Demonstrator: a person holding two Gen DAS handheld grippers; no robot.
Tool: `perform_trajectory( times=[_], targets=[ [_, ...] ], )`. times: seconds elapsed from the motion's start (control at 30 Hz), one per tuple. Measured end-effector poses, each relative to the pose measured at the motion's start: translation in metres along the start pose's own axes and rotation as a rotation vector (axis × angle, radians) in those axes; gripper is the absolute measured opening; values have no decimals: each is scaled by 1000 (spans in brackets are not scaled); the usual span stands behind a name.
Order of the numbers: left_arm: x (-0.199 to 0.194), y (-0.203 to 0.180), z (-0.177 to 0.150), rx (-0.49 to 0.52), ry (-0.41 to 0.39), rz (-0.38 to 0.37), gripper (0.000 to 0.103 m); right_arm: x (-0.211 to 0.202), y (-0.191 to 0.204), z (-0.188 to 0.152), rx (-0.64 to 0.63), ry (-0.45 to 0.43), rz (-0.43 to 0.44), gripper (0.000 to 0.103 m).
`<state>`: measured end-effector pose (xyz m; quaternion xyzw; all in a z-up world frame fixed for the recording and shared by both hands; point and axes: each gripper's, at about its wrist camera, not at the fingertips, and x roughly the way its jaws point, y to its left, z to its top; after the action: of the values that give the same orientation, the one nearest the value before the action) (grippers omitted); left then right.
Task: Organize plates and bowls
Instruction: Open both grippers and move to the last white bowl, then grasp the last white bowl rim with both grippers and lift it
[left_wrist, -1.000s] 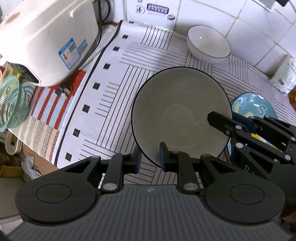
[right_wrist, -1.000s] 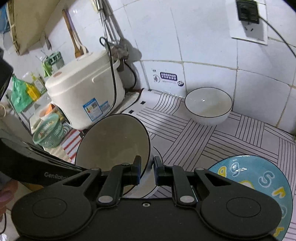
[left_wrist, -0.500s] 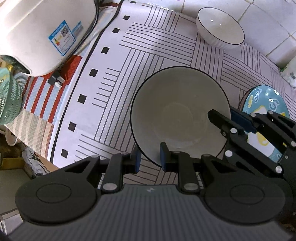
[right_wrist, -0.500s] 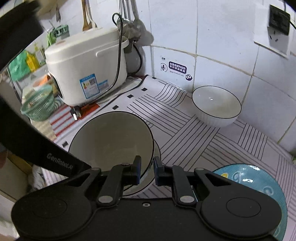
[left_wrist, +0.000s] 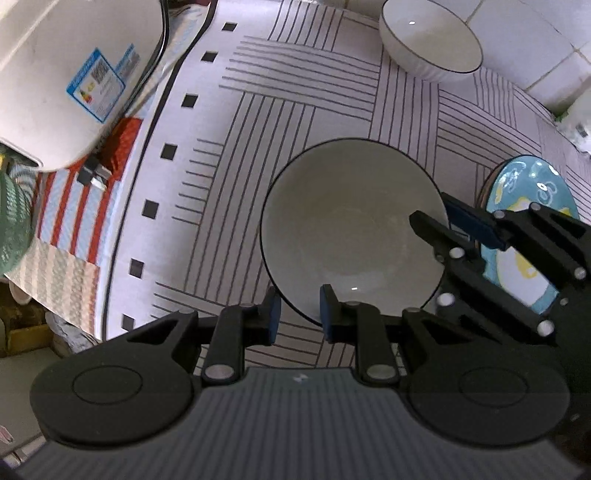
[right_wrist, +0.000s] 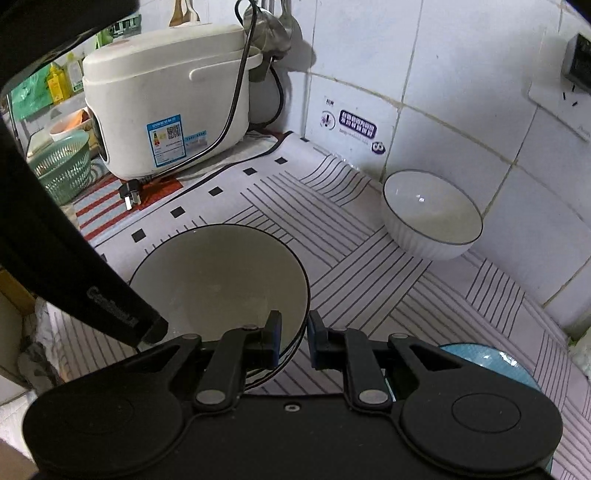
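A large white bowl with a dark rim (left_wrist: 351, 232) sits low over the striped mat; it also shows in the right wrist view (right_wrist: 218, 284). My left gripper (left_wrist: 297, 314) is shut on its near rim. My right gripper (right_wrist: 293, 341) is shut on its right rim and shows from the side in the left wrist view (left_wrist: 454, 229). A second rim shows just beneath the bowl in the right wrist view. A smaller white ribbed bowl (left_wrist: 430, 38) (right_wrist: 432, 218) stands by the tiled wall. A blue patterned plate (left_wrist: 532, 236) (right_wrist: 491, 360) lies to the right, partly hidden by the right gripper.
A white rice cooker (right_wrist: 166, 96) (left_wrist: 62, 74) with its cord and plug (right_wrist: 131, 192) stands at the left. A green basket (right_wrist: 62, 166) sits beyond it. The tiled wall (right_wrist: 443, 92) is close behind. The mat's front edge (left_wrist: 110, 295) drops off at the left.
Both grippers have lowered the large bowl and levelled it from a tilt. The small bowl and blue plate have not moved.
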<state>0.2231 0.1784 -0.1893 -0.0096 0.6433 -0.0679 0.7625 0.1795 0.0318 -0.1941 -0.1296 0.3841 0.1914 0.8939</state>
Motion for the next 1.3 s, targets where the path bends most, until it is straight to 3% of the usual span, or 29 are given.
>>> perform_trajectory(
  times=[0.1, 0.17, 0.27, 0.53, 0.73, 0.93, 1.03, 1.17, 1.3],
  targets=[
    [-14, 3, 4, 26, -19, -6, 25, -14, -11, 5, 72, -30, 37, 22],
    [-23, 4, 9, 50, -36, -4, 28, -28, -18, 10, 94, -80, 44, 35],
    [-39, 3, 20, 83, -78, -3, 29, -46, -29, 16, 111, -164, 42, 42],
    [-69, -12, 56, 128, -231, -22, 38, -66, -70, 16, 159, -290, 0, 58],
    [-64, -25, 89, 112, -301, -80, 42, -53, -97, 13, 166, -262, -37, 67],
    [-37, -42, 121, 98, -346, -101, 54, -21, -118, 17, 167, -218, -45, 76],
    [-18, -49, 138, 109, -382, -118, 59, -2, -123, 20, 164, -191, -52, 88],
    [8, -56, 157, 117, -371, -118, 59, 16, -120, 24, 56, -138, -41, 91],
    [35, -62, 173, 167, -342, -110, 59, 41, -122, 32, 36, -98, -40, 94]
  ],
)
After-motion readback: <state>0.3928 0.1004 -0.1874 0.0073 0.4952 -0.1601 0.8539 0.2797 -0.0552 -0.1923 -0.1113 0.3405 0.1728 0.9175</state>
